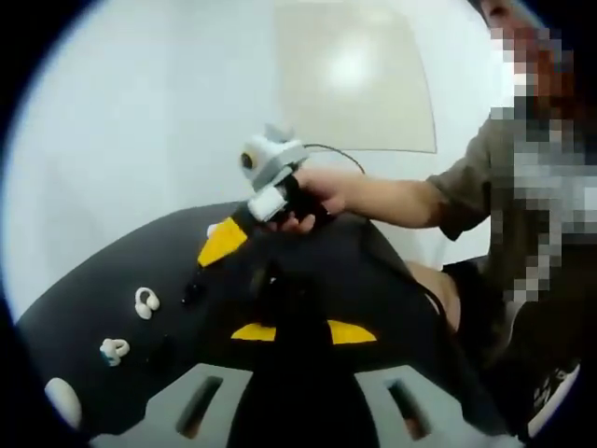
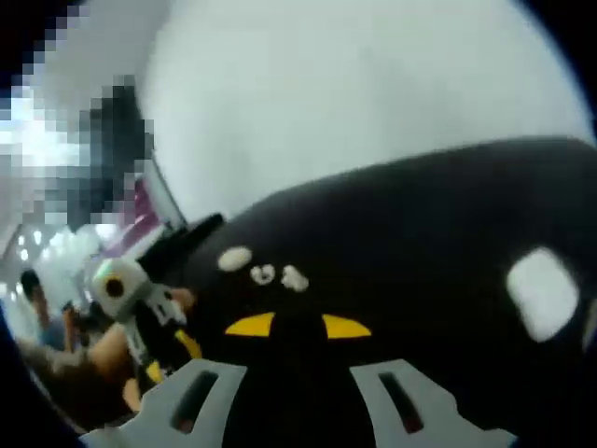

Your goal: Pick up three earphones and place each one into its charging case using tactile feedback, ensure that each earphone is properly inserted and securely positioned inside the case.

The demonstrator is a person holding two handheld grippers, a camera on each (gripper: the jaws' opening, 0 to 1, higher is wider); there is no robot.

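A: Earphones lie where?

B: On the black mat [image 1: 308,261]. In the left gripper view, 2 sit at the mat's left edge: 1 white earphone [image 1: 145,302], and nearer the camera a pale bluish one [image 1: 114,351]. A white oval case [image 1: 62,401] lies nearest of all. In the right gripper view the same 3 items form a short row far from the jaws, the case [image 2: 234,259] at the left and the 2 earphones [image 2: 263,274] [image 2: 295,278] just beside it. A larger white object [image 2: 541,291] rests at the right of the mat; too blurred to identify.

A: Gripper states?

B: Left gripper [image 1: 300,331]: jaws apart, nothing between them. Right gripper [image 2: 298,326]: likewise spread and empty, hovering above the mat. The right gripper [image 1: 272,201] also appears in the left gripper view, held by a hand [image 1: 322,198].

A: How will an earphone handle?

B: Judged as very light, rigid, smooth plastic, so likely to slip or pop out under a hard pinch. Each looks looped, with 2 lobes. Best hold is probably across the thicker lobe, squeezed gently, leaving the seating end free for the case.
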